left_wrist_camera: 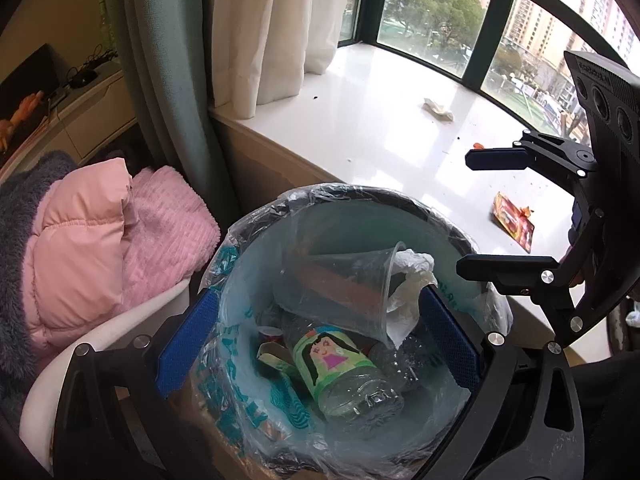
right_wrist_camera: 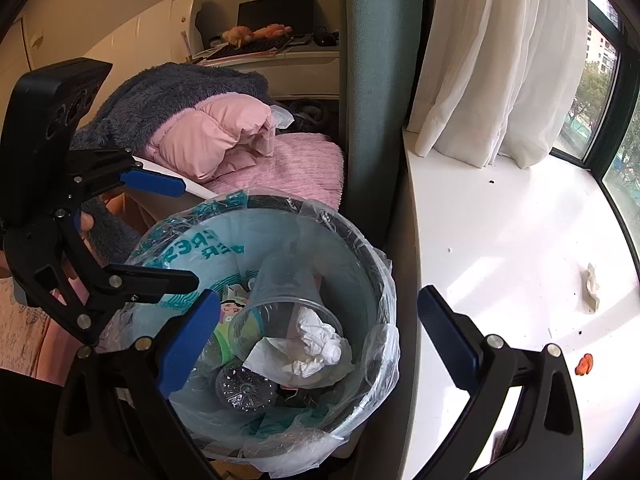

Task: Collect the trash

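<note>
A bin lined with a clear bag stands beside the white windowsill. In it lie a clear plastic cup, a plastic bottle with a green label and crumpled white tissue. My left gripper is open and empty above the bin. My right gripper is open and empty over the bin's right rim; it also shows in the left wrist view. On the sill lie a crumpled tissue, a red-yellow wrapper and orange scraps.
A chair piled with a pink jacket, pink blanket and grey fleece stands left of the bin. A green curtain and white curtain hang at the window. A desk with a laptop is behind.
</note>
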Motion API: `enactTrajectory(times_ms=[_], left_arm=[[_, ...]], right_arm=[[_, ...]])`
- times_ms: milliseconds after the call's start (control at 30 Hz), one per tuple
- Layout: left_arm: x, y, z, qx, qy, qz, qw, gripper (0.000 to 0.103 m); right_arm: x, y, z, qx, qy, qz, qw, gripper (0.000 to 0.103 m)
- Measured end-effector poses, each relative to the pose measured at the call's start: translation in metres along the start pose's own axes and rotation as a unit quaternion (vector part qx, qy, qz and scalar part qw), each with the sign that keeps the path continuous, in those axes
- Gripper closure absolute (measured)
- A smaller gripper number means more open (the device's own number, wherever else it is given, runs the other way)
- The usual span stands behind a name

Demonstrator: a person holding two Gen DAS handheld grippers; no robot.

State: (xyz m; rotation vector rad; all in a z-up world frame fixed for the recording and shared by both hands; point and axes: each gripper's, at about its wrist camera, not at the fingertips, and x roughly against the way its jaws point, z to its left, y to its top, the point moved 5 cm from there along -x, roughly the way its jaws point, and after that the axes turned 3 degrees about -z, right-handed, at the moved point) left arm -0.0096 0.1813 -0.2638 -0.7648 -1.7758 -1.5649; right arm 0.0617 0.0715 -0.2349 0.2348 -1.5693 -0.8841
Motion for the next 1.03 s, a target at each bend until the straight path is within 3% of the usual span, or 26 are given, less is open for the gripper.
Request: enactTrajectory(times_ms=[67,267,433,600,833,1033], left_arm=[[0.001,0.003,0.0,0.008,0.0,-0.007,0.9999,0.006],[-0.002,0.009,0.006,0.05,0.052,-0.001,0.9974,0.006],[-0.006,0.011,0.003,0.056,0.056,0.0,0.9969,0.006],[-0.007,0.015,-0.002,0.052,0.086,-0.005,0.9949,0.006],[-0.007,0.021,-0.012,0.053,0.045,-0.023,0.9973,0.006],[-0.015,0.015,-0.018,0.057,0.007,0.003,0.9984,0.006]], right_arm=[[0.003,0.0,-0.003,-0.002,-0.004,-0.002,1.0,0.007],[0.011,-0.002,-0.015,-0.008,-0.02,-0.001,1.0,0.007],[0.013,-0.005,-0.023,-0.016,-0.029,0.002,0.999,0.007],[0.017,-0.005,-0.027,-0.018,-0.043,0.004,0.999,0.007],[0.019,-0.008,-0.03,-0.024,-0.054,0.012,0.998,0.007],[0.018,-0.012,-0.033,-0.037,-0.06,0.016,0.997,0.007]])
